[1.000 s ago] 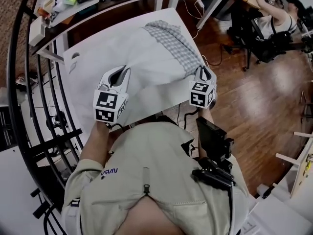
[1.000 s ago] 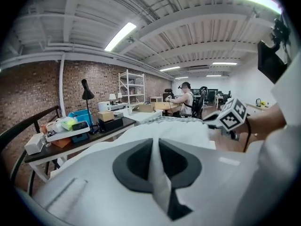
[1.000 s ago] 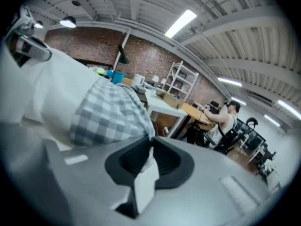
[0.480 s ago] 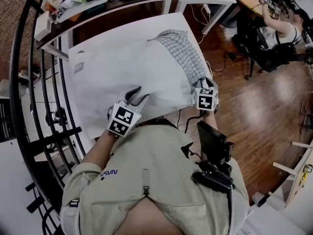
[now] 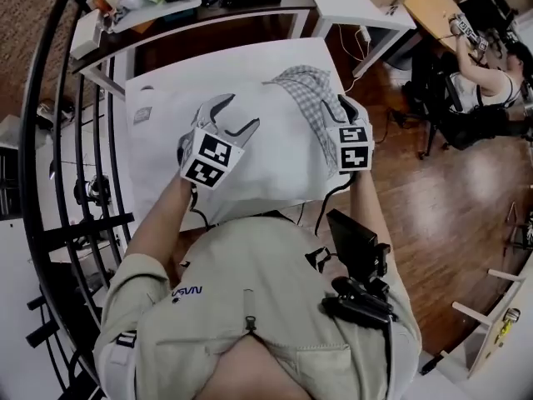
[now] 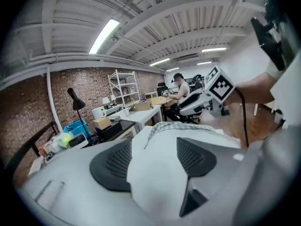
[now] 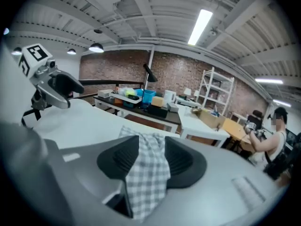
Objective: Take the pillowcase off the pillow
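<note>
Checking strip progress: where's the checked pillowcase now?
Head view: the checked pillowcase lies bunched over the far right end of the white pillow, towards the right edge of the white table.

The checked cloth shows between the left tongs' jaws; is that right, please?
No: the right gripper view shows the checked cloth between the right tongs' jaws. The left tongs frame white fabric. Both pairs of jaws have just been opening.

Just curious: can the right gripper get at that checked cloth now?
Probably yes: the right gripper has just been opening its jaws, with the checked cloth between them, and nothing blocks the way.
</note>
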A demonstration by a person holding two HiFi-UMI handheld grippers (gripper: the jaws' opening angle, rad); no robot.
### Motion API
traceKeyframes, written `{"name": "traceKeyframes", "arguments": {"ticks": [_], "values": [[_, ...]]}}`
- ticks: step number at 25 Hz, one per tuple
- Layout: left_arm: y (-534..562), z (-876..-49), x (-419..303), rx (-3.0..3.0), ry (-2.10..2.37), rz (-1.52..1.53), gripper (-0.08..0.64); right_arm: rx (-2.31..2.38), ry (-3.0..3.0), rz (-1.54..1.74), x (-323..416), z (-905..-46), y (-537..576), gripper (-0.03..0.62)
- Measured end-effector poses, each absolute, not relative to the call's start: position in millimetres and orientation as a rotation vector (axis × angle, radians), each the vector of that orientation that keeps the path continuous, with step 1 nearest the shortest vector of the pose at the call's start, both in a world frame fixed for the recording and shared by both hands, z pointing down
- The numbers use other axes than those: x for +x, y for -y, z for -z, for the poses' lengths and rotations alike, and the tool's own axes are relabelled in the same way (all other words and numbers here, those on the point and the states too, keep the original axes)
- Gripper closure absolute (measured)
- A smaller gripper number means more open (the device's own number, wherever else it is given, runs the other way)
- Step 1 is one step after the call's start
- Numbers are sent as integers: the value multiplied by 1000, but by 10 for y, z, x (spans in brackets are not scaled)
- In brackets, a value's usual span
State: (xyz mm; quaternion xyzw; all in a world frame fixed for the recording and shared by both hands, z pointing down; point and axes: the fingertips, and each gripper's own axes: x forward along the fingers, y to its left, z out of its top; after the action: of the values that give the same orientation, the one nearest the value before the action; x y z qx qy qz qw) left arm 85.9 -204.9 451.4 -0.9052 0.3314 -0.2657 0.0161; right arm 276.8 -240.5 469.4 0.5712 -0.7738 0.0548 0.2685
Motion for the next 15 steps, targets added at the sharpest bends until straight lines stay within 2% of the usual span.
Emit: {"name": "traceKeyframes", "arguments": {"ticks": [6,8,10,11,12,13,14,15], "values": [[2393,-5235,1066,-2782,-898,1188,218,1273,2088,-292,2447,-5043,3109,354],[2233,-5466,1088,-2838,-806,1261,313,1180,2024,-362,2426,-5341,3212,344],[2059,-5569,1086,-2839,-750,1279,457,1101,1988,-401,2394,-5580,3237,344],[1996,-5573,1080,-2813,-747,1274,510,1072,1989,-409,2364,-5640,3231,356],[1953,-5545,1073,-2790,-758,1258,535,1058,1999,-402,2327,-5648,3229,423],[1923,-5486,1061,-2783,-780,1230,539,1065,2008,-368,2302,-5603,3252,541],[1903,-5403,1041,-2795,-811,1190,541,1093,2010,-308,2308,-5518,3309,577],[1886,-5306,1011,-2816,-846,1143,543,1139,2003,-242,2349,-5418,3392,583]]}}
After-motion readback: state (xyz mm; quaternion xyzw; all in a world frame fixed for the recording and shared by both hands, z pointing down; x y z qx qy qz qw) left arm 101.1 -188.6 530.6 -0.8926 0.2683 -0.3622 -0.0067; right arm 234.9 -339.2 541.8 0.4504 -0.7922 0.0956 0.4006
